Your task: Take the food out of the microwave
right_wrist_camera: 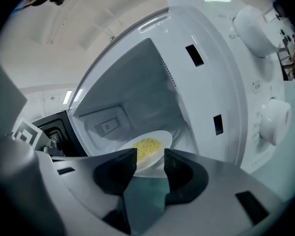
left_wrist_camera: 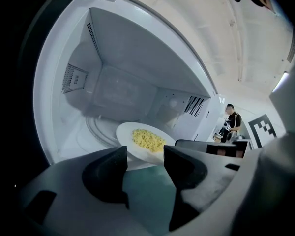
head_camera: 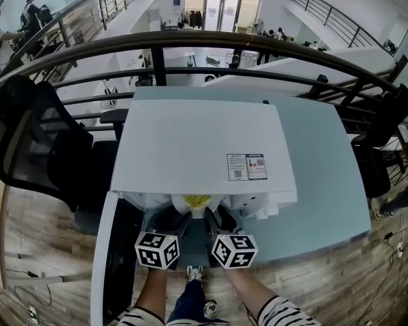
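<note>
A white plate (head_camera: 197, 201) of yellow food sits at the mouth of the white microwave (head_camera: 204, 141), whose door (head_camera: 112, 263) hangs open to the left. My left gripper (head_camera: 179, 217) holds the plate's left rim and my right gripper (head_camera: 217, 217) its right rim. In the left gripper view the plate (left_wrist_camera: 145, 140) overlaps the cavity's front lip, with its near rim between the jaws of the left gripper (left_wrist_camera: 145, 163). In the right gripper view the plate (right_wrist_camera: 148, 150) tilts slightly, its edge caught in the right gripper (right_wrist_camera: 150, 167).
The microwave stands on a pale blue table (head_camera: 326, 182). A black office chair (head_camera: 34, 141) is at the left, a dark railing (head_camera: 211, 43) behind. Control knobs (right_wrist_camera: 275, 122) sit right of the cavity. The glass turntable (left_wrist_camera: 96, 132) lies inside.
</note>
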The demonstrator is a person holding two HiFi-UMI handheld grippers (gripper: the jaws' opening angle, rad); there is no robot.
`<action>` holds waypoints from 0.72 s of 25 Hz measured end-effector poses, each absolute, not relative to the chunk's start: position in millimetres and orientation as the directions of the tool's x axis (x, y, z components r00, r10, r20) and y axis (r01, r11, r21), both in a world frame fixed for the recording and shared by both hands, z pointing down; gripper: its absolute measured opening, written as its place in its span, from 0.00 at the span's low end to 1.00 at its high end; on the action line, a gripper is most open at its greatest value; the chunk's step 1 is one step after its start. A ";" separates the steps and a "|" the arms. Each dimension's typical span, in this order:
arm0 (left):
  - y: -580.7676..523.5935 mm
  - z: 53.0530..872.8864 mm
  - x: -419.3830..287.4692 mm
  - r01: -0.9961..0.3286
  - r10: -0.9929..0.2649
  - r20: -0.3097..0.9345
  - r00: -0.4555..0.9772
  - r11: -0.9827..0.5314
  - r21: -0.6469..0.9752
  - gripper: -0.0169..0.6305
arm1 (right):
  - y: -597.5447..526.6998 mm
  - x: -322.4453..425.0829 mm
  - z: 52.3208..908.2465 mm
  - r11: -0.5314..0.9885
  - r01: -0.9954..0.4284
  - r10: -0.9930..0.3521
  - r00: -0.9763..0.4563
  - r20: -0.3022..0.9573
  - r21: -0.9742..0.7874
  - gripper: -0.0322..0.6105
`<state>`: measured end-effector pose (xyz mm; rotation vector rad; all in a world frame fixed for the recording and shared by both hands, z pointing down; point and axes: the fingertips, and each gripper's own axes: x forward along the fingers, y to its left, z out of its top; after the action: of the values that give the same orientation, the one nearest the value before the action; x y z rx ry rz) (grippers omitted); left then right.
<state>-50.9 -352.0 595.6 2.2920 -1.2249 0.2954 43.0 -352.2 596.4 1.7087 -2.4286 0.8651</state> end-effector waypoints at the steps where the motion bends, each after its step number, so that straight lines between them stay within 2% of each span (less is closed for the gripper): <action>1: -351.6 595.7 -52.6 -0.827 -0.716 0.419 0.559 -0.445 0.343 0.36 | -351.5 44.3 596.9 0.231 -0.880 -0.854 -0.388 0.347 -0.416 0.31; 7: -359.1 599.6 -64.8 -0.835 -0.755 0.399 0.520 -0.349 0.426 0.36 | -356.9 58.5 603.6 0.153 -0.827 -0.865 -0.377 0.331 -0.541 0.31; 15: -366.7 606.2 -60.5 -0.778 -0.739 0.378 0.557 -0.306 0.549 0.36 | -367.3 53.8 608.7 0.156 -0.780 -0.849 -0.420 0.322 -0.605 0.31; 17: -367.3 608.0 -59.4 -0.773 -0.735 0.378 0.563 -0.306 0.555 0.34 | -368.2 50.8 609.6 0.162 -0.774 -0.842 -0.432 0.323 -0.612 0.31; 18: -367.5 608.8 -59.2 -0.772 -0.735 0.379 0.563 -0.304 0.557 0.31 | -368.2 49.2 609.9 0.164 -0.770 -0.839 -0.438 0.324 -0.617 0.31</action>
<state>-59.2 -367.5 608.8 2.0803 -1.2031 0.0677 49.2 -368.2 609.9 1.7093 -2.4656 1.2070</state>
